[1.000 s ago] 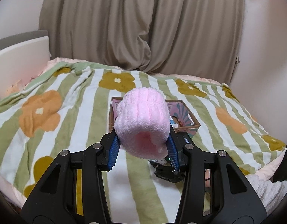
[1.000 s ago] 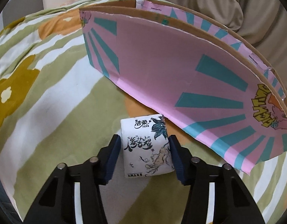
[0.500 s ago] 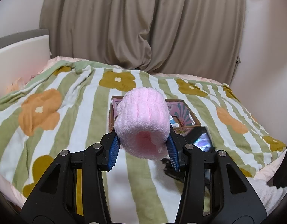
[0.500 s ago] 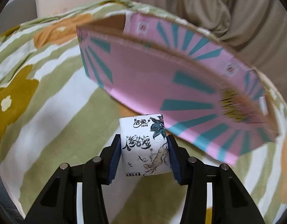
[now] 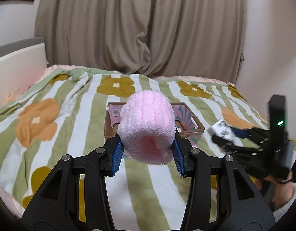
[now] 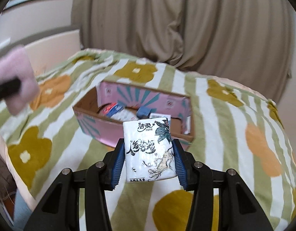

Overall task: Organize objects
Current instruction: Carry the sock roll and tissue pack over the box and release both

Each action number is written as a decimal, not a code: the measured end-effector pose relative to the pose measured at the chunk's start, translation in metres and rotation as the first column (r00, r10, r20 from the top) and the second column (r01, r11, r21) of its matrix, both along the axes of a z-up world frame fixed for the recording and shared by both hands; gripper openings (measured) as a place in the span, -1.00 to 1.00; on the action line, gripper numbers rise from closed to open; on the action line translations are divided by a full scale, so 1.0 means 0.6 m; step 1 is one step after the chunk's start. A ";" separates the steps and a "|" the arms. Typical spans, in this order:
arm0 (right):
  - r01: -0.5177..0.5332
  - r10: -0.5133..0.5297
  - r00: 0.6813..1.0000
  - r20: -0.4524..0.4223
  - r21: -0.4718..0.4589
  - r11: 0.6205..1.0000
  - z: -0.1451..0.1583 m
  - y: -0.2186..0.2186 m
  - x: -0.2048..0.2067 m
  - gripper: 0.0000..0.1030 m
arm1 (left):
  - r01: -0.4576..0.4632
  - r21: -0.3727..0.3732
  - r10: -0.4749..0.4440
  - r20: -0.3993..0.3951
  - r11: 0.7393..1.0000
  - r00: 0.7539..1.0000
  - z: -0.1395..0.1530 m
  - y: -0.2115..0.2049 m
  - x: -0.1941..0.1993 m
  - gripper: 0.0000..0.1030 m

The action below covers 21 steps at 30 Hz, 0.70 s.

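Observation:
My left gripper (image 5: 147, 156) is shut on a fluffy pink rolled towel (image 5: 147, 123) and holds it in the air in front of a pink cardboard box (image 5: 192, 132) on the bed. My right gripper (image 6: 148, 160) is shut on a white tissue pack (image 6: 149, 150) with black lettering and holds it above the blanket, just before the same box (image 6: 101, 129). The box holds several small packets (image 6: 119, 111). The right gripper (image 5: 234, 138) with its pack also shows at the right of the left wrist view. The towel (image 6: 15, 80) shows blurred at the left of the right wrist view.
The bed is covered by a green-and-white striped blanket (image 5: 57, 134) with orange and mustard flowers. Beige curtains (image 5: 140, 28) hang behind it. A white headboard (image 5: 17, 73) stands at the left. A pale wall (image 5: 273, 38) is at the right.
My right gripper has lifted the tissue pack up and back from the box's side, so the open top of the box now shows. The left gripper has barely moved with the towel.

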State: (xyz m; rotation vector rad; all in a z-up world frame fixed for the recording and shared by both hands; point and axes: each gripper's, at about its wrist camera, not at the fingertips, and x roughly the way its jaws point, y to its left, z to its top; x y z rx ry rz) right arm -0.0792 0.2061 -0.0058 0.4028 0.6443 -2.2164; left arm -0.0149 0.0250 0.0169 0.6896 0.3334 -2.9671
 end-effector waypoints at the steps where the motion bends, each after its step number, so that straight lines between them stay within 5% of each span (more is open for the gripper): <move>1: 0.009 -0.009 1.000 0.002 -0.010 1.000 0.006 0.008 0.003 -0.14 | 0.002 -0.004 -0.002 -0.002 1.000 1.000 0.000 0.002 -0.001 -0.20; 21: 0.054 -0.059 0.998 -0.035 -0.118 0.992 0.051 0.075 0.062 -0.14 | 0.024 -0.026 -0.024 0.006 0.999 1.000 -0.006 0.014 -0.010 -0.20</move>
